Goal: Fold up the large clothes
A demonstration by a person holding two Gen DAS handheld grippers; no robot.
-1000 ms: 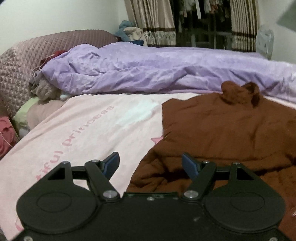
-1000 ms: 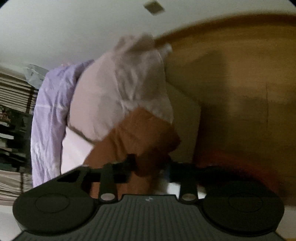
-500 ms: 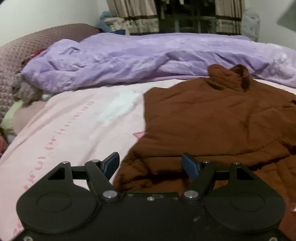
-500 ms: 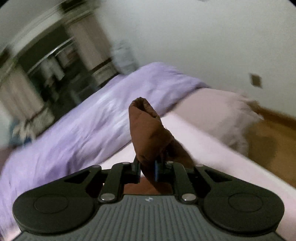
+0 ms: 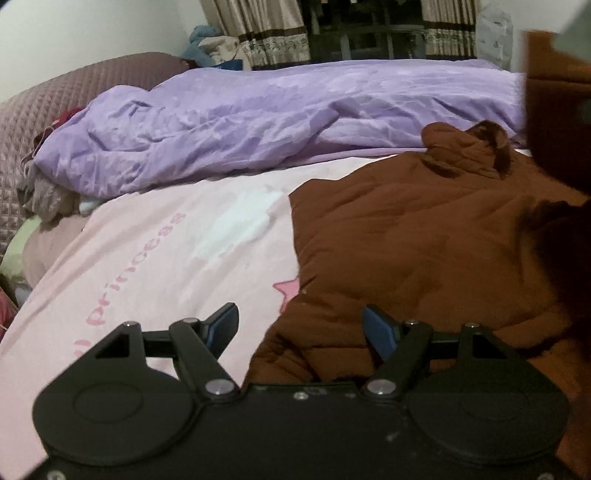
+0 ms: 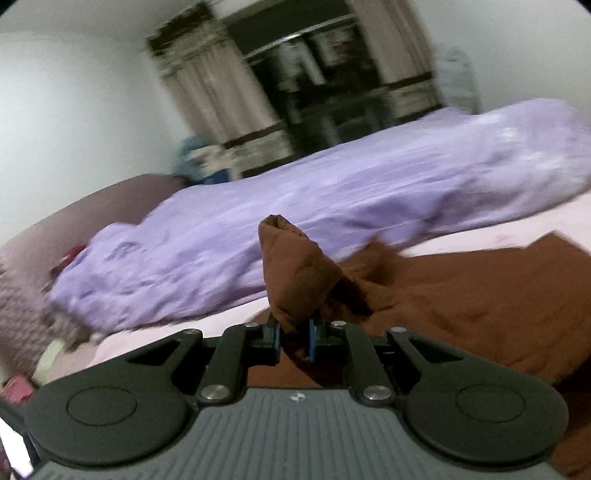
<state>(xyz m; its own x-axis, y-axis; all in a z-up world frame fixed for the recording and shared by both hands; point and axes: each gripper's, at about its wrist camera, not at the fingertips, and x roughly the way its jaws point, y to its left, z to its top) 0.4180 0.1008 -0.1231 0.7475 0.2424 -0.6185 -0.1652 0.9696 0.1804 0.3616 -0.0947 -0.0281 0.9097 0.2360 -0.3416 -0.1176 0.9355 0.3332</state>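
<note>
A large brown garment (image 5: 424, 243) lies spread on the pink bedsheet (image 5: 177, 240), its collar bunched toward the far side. My left gripper (image 5: 300, 329) hovers open over the garment's near left edge, with nothing pressed between its blue pads. In the right wrist view my right gripper (image 6: 293, 338) is shut on a bunched sleeve end (image 6: 295, 273) of the brown garment (image 6: 480, 295), which sticks up beyond the fingers. A blurred brown strip (image 5: 554, 122) hangs at the right edge of the left wrist view.
A crumpled purple duvet (image 5: 280, 122) lies across the far side of the bed. A quilted mauve headboard (image 5: 55, 99) and a heap of small clothes (image 5: 48, 195) sit at the left. Curtains (image 5: 269, 33) and a dark window stand behind.
My right gripper has swung fast and rolled, carrying the brown sleeve from the bed's floor side to over the garment. The left gripper shifted slightly and stays open.
</note>
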